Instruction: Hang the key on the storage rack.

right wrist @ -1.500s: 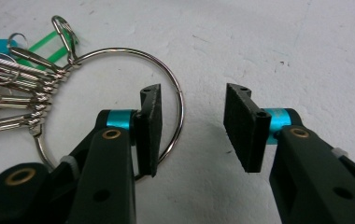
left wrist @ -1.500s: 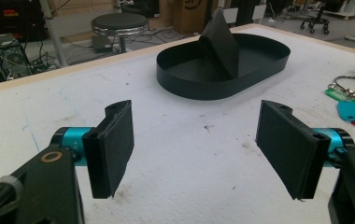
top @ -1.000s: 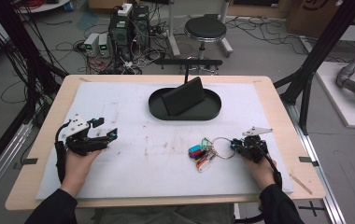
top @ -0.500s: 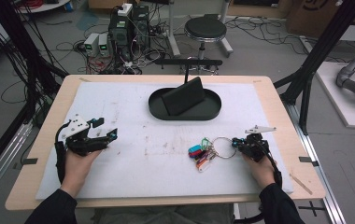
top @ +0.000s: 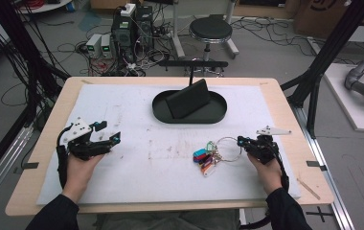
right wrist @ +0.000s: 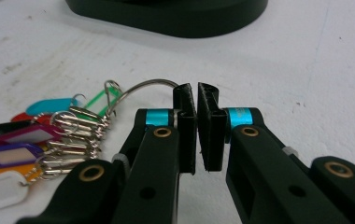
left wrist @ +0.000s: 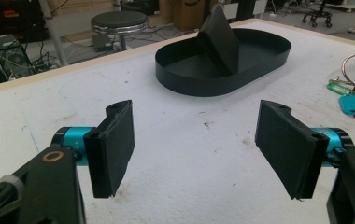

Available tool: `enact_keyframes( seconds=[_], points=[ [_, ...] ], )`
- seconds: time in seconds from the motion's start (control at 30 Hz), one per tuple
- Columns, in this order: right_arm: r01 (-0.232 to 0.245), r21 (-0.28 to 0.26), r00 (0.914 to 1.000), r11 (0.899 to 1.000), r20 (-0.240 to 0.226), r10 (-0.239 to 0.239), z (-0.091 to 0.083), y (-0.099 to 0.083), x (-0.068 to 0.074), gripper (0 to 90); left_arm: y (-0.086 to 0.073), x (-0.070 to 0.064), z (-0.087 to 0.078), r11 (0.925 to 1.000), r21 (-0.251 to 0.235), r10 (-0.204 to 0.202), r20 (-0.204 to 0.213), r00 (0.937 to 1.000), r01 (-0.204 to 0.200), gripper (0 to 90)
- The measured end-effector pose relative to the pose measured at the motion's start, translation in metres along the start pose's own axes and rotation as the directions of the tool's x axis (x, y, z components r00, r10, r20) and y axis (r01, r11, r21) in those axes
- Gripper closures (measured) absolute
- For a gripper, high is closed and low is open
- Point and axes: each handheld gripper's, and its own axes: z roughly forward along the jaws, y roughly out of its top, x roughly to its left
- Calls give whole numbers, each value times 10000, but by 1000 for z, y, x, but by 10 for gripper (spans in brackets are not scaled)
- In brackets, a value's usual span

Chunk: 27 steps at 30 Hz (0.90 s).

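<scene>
Key ring pinched, ready to lift

The right tongs (right wrist: 197, 100) are nipped on the key ring (top: 227, 146), near right on the tabletop (top: 137, 187). Lift straight, slowly, so the tags (top: 204, 160) hang clear. The left tongs (left wrist: 196, 140) gape wide, idle, near left.

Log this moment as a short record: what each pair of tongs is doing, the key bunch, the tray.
right tongs: shut on the key ring
left tongs: open, holding nothing, over the white mat
key tags: coloured, lying on the mat, hung on the ring
black tray: oval, far side of the mat, a dark slab leaning inside
</scene>
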Motion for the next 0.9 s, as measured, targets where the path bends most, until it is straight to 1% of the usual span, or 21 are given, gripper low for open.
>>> enact_keyframes(
  seconds=[0.23, 0.3, 0.43, 0.77, 0.9],
  points=[
    [-111, -437, 9994, 9990, -328, 97, -3, 4, 5, 871, 0, 0, 0, 10000, 2, 13, 11, 10000, -13, 287],
    [-138, -544, 9987, 9984, -493, 112, -4, 4, 7, 871, 0, 0, 0, 10000, -2, 15, 17, 10000, -15, 287],
    [-165, -677, 9978, 9976, -659, 121, -4, 5, 10, 870, 0, 0, 1, 10000, -1, 31, 30, 10000, -31, 287],
    [-66, -805, 9927, 9967, -1207, -31, -3, 8, 18, 868, 0, 0, 1, 10000, -28, 40, 95, 9999, -40, 287],
    [-23, -762, 9906, 9971, -1362, -82, -2, 8, 21, 861, -1, -1, 1, 10000, -18, 52, 98, 9999, -52, 288]
  ],
)
